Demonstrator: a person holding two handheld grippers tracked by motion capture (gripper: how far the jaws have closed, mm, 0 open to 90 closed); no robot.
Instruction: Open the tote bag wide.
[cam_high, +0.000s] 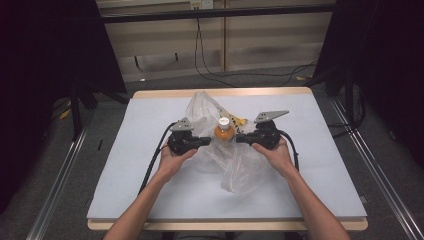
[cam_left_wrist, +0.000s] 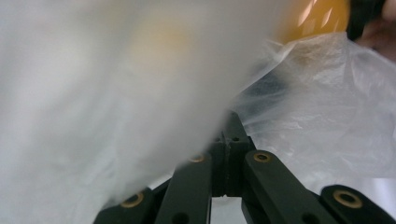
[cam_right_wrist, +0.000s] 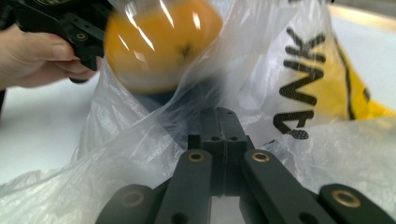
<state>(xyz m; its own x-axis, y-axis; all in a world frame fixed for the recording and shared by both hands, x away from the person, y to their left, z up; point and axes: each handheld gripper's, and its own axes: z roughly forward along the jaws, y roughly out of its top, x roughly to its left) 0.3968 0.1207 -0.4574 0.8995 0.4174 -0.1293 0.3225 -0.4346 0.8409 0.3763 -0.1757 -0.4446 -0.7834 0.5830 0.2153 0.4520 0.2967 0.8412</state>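
A clear plastic bag (cam_high: 235, 170) lies crumpled in the middle of the table, with a yellow print and black letters (cam_right_wrist: 345, 79) on its far side. An orange bottle (cam_high: 223, 132) with a white cap stands upright at the bag's mouth, between my two grippers. My left gripper (cam_high: 210, 140) is shut on the bag's film left of the bottle; its closed jaws (cam_left_wrist: 232, 123) vanish under the blurred plastic (cam_left_wrist: 116, 93). My right gripper (cam_high: 238, 139) is shut on the film at the bottle's right. In the right gripper view the jaw tips (cam_right_wrist: 219, 114) sit just below the orange bottle (cam_right_wrist: 161, 44), seen through the plastic.
A light-grey mat (cam_high: 150, 185) covers the wooden table, whose edge (cam_high: 225, 92) shows at the far side. Black cables (cam_high: 155, 160) trail from both grippers across the mat. Metal rails (cam_high: 60, 175) and dark curtains flank the table. The person's other hand (cam_right_wrist: 37, 56) shows at the upper left of the right gripper view.
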